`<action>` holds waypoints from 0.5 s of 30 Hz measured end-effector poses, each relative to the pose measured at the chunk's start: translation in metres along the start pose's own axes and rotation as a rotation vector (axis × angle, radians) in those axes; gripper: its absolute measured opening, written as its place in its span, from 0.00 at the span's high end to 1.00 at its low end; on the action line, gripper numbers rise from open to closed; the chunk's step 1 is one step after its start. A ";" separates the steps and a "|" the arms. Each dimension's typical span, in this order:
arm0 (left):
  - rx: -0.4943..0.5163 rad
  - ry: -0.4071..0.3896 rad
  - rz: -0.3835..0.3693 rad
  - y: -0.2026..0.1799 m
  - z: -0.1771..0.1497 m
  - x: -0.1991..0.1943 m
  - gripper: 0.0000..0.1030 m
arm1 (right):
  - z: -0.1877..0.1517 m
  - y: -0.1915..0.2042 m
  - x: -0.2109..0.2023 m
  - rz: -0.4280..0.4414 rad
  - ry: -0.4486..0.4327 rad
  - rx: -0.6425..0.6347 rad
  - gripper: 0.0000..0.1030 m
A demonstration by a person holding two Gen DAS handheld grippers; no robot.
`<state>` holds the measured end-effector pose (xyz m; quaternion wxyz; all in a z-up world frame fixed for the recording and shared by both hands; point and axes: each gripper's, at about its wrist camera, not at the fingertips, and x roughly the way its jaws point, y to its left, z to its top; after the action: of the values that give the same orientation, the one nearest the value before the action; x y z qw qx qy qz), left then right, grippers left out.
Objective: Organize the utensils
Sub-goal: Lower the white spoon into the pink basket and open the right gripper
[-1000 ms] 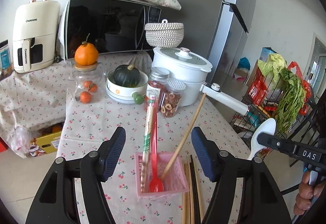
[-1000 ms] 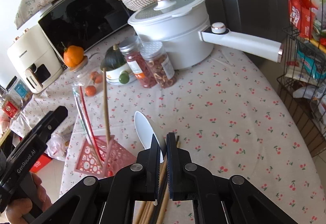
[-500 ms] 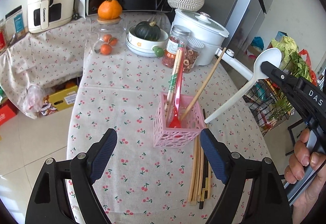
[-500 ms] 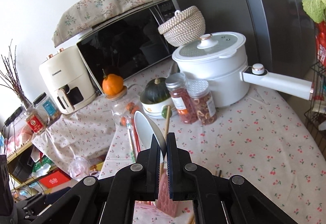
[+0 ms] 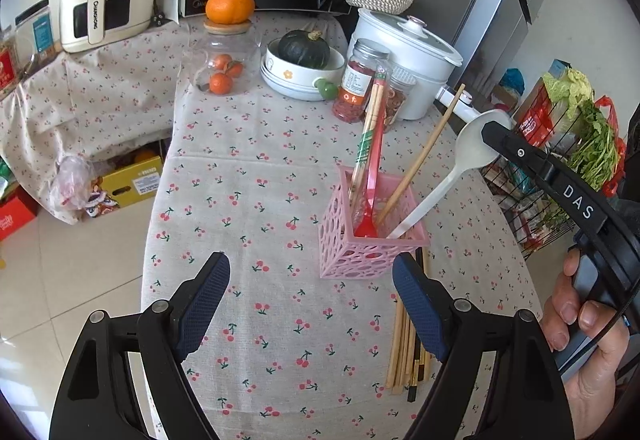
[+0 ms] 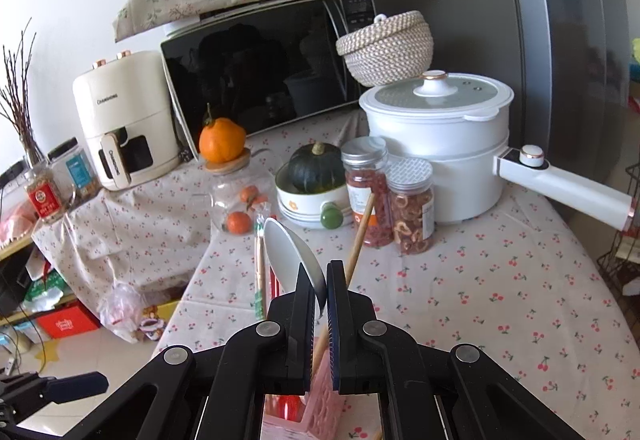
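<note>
A pink perforated basket stands on the cherry-print tablecloth. It holds a red spoon, wrapped chopsticks and a wooden chopstick. My right gripper is shut on the bowl of a white spoon, whose handle tip is inside the basket. In the right wrist view the white spoon sticks up between the fingers. My left gripper is open and empty, just in front of the basket. Several loose chopsticks lie on the cloth by the left gripper's right finger.
Behind the basket stand two jars, a bowl with a dark squash, a glass jar of oranges and a white pot with a long handle. A microwave and air fryer are at the back. A wire rack of vegetables stands right.
My right gripper has lowered the white spoon so its handle now enters the basket. My left gripper has moved closer to the basket.
</note>
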<state>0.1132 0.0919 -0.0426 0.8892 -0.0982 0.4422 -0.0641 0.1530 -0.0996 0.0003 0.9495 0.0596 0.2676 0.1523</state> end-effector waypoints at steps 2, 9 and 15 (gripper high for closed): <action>-0.001 0.005 -0.002 0.000 -0.001 0.001 0.17 | -0.002 -0.001 0.003 0.005 0.016 0.013 0.89; 0.001 0.029 -0.012 -0.005 -0.006 0.007 0.17 | 0.000 -0.020 -0.013 0.026 0.012 0.070 0.63; -0.007 0.063 -0.017 -0.007 -0.014 0.015 0.15 | -0.007 -0.042 -0.022 -0.015 0.060 0.074 0.46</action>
<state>0.1107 0.0799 -0.0614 0.8741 -0.1028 0.4691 -0.0731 0.1423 -0.1466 -0.0035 0.9393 0.0883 0.3020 0.1370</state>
